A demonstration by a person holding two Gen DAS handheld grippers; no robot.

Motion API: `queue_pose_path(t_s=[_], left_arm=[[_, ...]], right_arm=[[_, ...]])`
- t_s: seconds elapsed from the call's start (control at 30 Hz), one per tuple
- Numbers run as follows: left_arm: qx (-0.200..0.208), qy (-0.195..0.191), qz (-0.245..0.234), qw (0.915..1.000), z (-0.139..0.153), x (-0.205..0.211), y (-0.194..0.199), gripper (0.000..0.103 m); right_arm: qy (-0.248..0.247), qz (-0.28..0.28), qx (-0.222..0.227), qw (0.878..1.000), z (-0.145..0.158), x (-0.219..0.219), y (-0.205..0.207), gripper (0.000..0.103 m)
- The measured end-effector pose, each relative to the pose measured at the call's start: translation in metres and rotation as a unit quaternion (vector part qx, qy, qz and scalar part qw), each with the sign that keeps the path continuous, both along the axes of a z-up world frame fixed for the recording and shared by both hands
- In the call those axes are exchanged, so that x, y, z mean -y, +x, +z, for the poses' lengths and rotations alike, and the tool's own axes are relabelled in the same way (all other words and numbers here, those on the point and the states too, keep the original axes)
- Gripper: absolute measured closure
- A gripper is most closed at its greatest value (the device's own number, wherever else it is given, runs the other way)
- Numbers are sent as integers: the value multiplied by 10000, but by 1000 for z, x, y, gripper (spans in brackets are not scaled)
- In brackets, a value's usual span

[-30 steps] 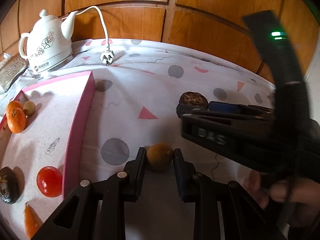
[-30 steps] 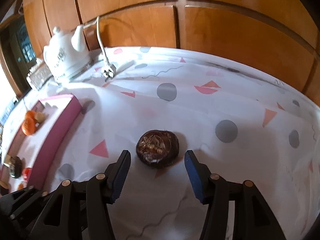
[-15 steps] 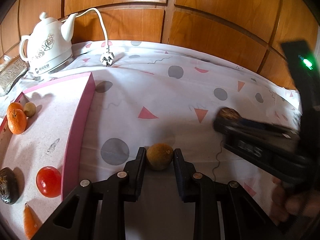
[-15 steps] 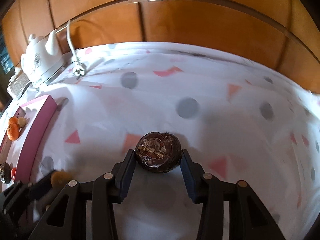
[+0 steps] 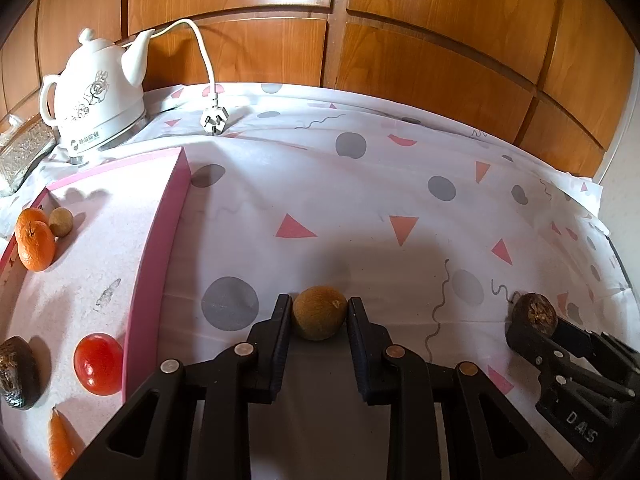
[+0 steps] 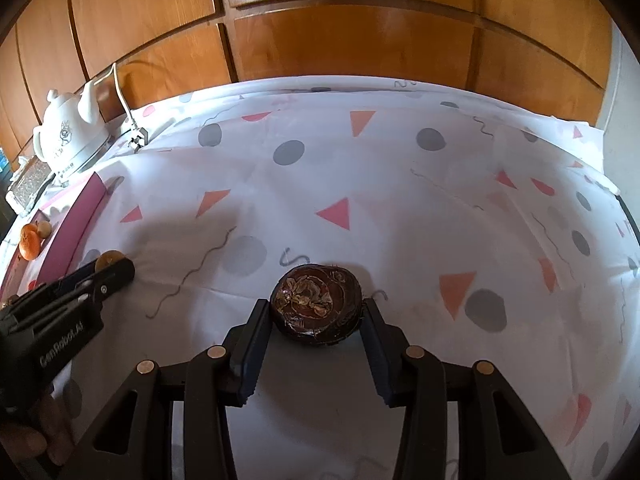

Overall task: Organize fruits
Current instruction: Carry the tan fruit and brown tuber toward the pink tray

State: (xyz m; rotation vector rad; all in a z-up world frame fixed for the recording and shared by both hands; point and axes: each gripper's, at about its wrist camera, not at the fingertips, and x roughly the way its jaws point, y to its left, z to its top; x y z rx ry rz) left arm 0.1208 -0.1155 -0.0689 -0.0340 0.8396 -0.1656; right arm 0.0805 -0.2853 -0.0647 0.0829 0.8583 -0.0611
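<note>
Low in each frame, the left gripper (image 5: 319, 312) pinches a small brown fruit (image 5: 319, 312) and the right gripper (image 6: 316, 312) a dark round fruit (image 6: 316, 305); either might roll free en route to the pink tray (image 5: 154, 264).

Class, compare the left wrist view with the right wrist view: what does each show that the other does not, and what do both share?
Only the left wrist view shows the tomato, the carrot and a dark fruit in the pink tray.

Only the right wrist view shows the patterned top of the dark round fruit close up, between the right gripper fingers, and part of the hand holding the left gripper.

Both show the kettle, its plug, the oranges, the tablecloth and the small brown fruit in the left gripper.
</note>
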Motion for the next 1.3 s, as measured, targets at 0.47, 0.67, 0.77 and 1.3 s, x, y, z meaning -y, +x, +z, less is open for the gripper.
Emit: queue_pose_path(t_s=[0.47,0.67,0.77,1.3], left_arm=[[-20,125,-67,9999,3,2,-3,76],[-2,171,-184,9997,7,5,-15,76],[24,145,-283,9995,11,6,-26,76],[431,-263,-454,9977,60,-33,-78,76]], right_arm=[[-218,-36,123,9997,-4,-8,-2,57],[-216,-44,139,9997,-5,-9,-2,57],[-190,-48,154,9997,-5,-8,-3,57],[-246,-64,153,9996,-4,-10,-3,57]])
